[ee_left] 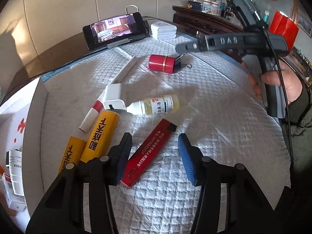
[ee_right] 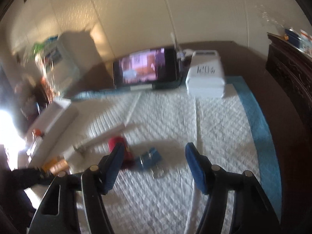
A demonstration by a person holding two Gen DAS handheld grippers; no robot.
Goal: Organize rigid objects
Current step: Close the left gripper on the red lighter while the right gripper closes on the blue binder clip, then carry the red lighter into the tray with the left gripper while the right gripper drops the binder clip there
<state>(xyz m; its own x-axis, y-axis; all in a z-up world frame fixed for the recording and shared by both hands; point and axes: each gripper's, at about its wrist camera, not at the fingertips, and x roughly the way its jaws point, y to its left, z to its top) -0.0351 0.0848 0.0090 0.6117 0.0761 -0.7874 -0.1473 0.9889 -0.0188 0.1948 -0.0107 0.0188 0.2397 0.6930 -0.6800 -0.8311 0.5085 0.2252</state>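
The left gripper (ee_left: pixel 155 146) hangs low over the white quilted mat (ee_left: pixel 214 117), its blue-padded fingers (ee_left: pixel 186 158) spread to either side of the flat red rectangular lighter with white print (ee_left: pixel 150 152); the lighter lies slantwise on the mat with one long edge close against the left-hand pad, the other pad well clear of it, so nothing is pinched yet; the step in hand looks like the approach to a grasp on this lighter. Just beside it lie two yellow cylindrical tubes with black lettering (ee_left: pixel 101 136), a small clear dropper bottle with a white cap (ee_left: pixel 156 105) and, farther off, a red cylindrical canister with a gold band (ee_left: pixel 161 64). The right gripper (ee_right: pixel 154 156), seen blurred in its own view, has its fingers apart with nothing between them, above a small blue binder clip (ee_right: pixel 150 159) beside that canister. The next move calls for centring the lighter between the pads, then squeezing across its narrow width; a white open box (ee_left: pixel 35 105) at the mat's left edge seems the likely destination.
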